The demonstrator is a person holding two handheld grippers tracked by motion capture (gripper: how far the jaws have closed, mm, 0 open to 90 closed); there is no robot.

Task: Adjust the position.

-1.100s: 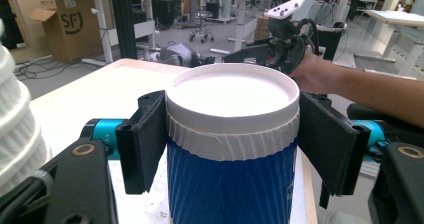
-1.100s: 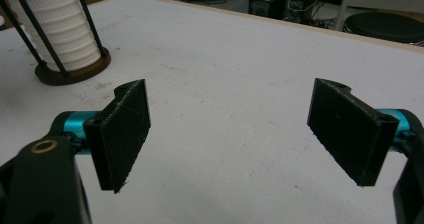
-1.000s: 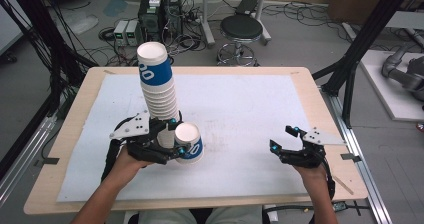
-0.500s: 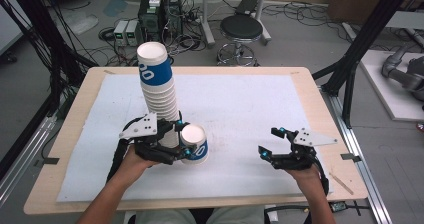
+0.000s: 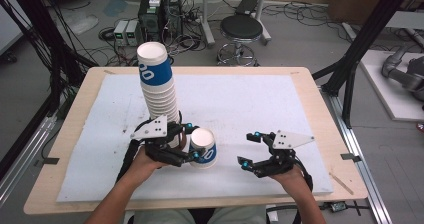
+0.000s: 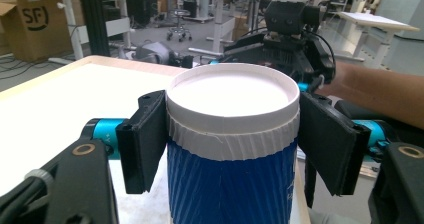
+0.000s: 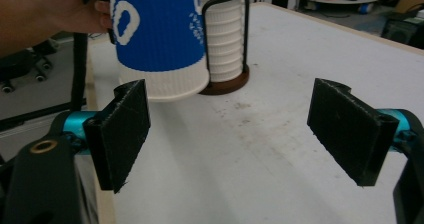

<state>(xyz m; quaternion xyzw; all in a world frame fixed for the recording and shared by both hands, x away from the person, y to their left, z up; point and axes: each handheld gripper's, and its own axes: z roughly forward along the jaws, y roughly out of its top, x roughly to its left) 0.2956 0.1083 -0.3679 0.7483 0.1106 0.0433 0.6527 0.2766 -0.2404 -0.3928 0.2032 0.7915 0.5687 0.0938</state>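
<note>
A: What is the left gripper (image 5: pixel 192 143) holding?

B: A blue ribbed paper cup with a white band and rolled white rim (image 5: pixel 203 148). The flat black pads press on its two sides just under the rim; the left gripper view shows the corrugated blue sleeve between them and a smooth white inside.

A: Where is that cup relative to the tall stack?

B: Just beside the tall stack of white ribbed paper cups (image 5: pixel 159 86), on the side toward the right gripper, close to the stack's foot. The stack leans a little and is topped by a cup with a blue band. The right gripper view shows it standing in a thin black wire frame on a round dark wooden base (image 7: pixel 226 86).

A: Is the held cup on the mat?

B: In the right gripper view its bottom edge hangs clear of the white, slightly scuffed foam mat (image 5: pixel 240 104), tilted.

A: And the right gripper (image 5: pixel 250 148)?

B: Farther from the stack than the cup, near it but apart. Its textured black pads (image 7: pixel 122 129) stand wide apart with nothing between them, pointing toward the cup.

A: The surface under the mat?

B: A pale wooden table top (image 5: pixel 80 104), its bare edge framing the mat.
</note>
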